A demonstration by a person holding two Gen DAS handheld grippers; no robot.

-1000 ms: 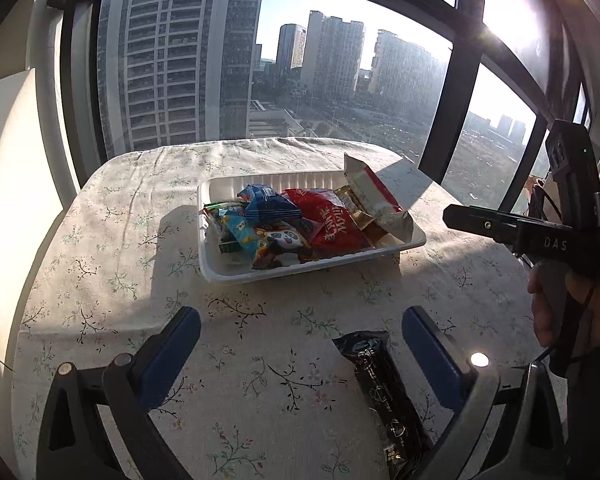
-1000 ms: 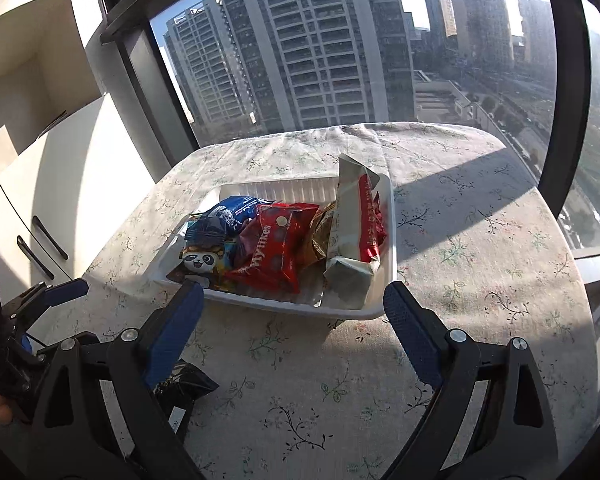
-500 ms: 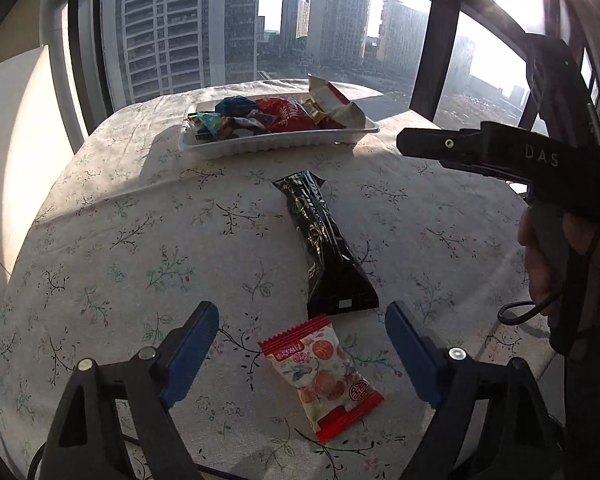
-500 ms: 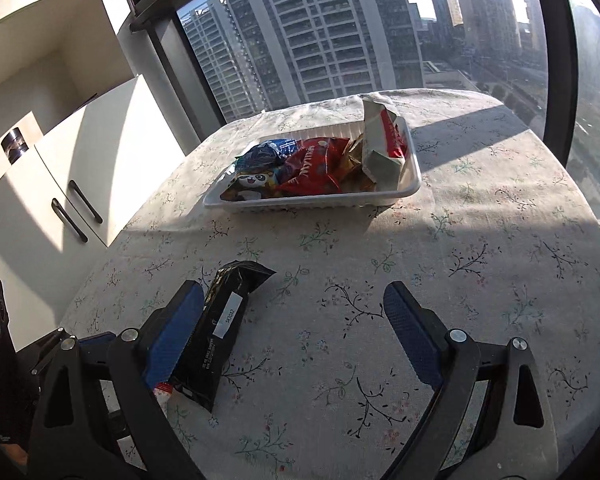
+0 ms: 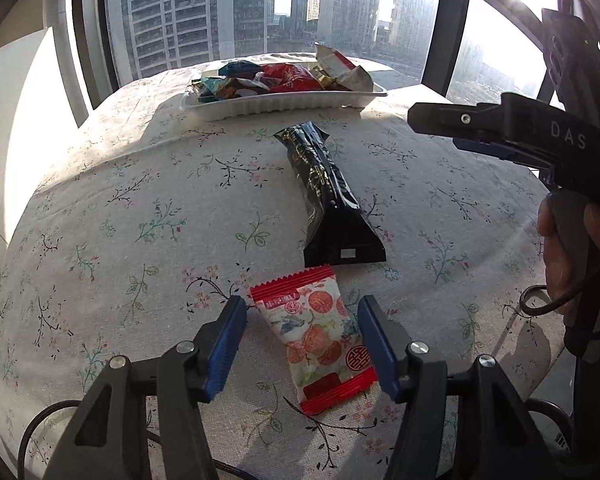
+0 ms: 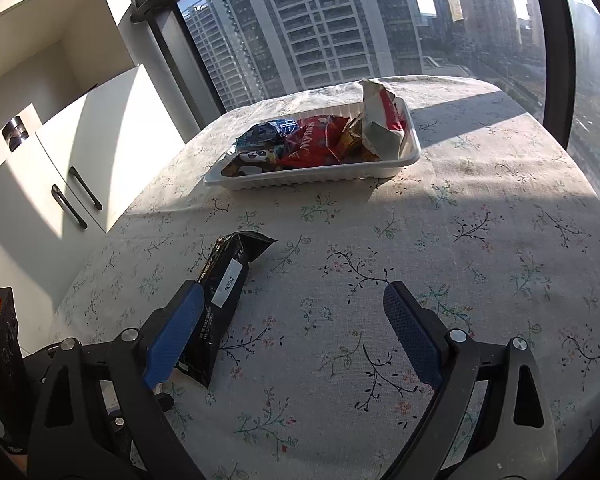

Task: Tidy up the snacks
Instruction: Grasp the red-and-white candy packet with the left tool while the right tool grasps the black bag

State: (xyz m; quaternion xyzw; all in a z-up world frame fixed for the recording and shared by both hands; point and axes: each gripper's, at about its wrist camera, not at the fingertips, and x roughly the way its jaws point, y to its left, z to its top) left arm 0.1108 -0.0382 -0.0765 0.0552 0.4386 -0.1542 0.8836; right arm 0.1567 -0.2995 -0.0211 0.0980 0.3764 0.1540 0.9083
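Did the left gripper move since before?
Yes. The left gripper pulled back from the white snack tray, which now looks farther off, and now straddles the small red-edged candy packet with jaws open.

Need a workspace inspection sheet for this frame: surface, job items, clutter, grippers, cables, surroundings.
Surface: floral tablecloth covering the table, partly sunlit.
Job's things: white tray holding assorted snack packets at the far side; black snack bar lying loose mid-table; red-edged candy packet near the front edge.
Clutter: nothing seen.
Grippers: left gripper open, fingers either side of the candy packet, not touching; right gripper open, empty, above the cloth.
Cables: black cable looping below the right hand.
Surroundings: window onto high-rises; white cabinets.
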